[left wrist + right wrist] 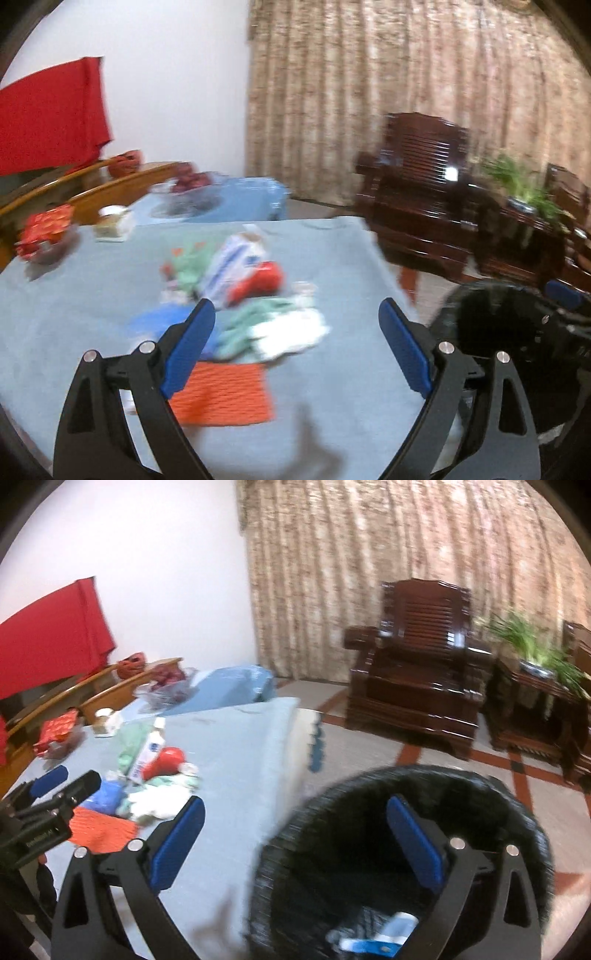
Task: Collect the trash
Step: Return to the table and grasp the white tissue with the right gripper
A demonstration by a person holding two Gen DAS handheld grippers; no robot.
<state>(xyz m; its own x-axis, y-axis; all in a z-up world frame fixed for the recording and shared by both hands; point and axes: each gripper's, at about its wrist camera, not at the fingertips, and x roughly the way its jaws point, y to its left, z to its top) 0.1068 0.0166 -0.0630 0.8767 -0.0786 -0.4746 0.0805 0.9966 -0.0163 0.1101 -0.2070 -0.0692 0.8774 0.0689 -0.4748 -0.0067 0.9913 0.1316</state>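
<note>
A pile of trash lies in the middle of the blue-clothed table (74, 332): a white and blue wrapper (236, 266), a red packet (262, 280), green and white crumpled tissues (277, 325) and an orange mesh sheet (225, 395). My left gripper (295, 306) hangs open just above the pile's near side, with nothing between its pads. A black-lined bin (406, 775) stands on the floor beside the table's right edge, with blue and white trash (380, 934) at its bottom. My right gripper (295, 801) is open and empty over the bin's near rim.
At the table's far left stand a bowl with a red packet (48, 229), a white cup (110, 221) and a glass bowl of red fruit (188, 184). A dark wooden armchair (417, 679) and a side table with a plant (532, 646) stand across the tiled floor.
</note>
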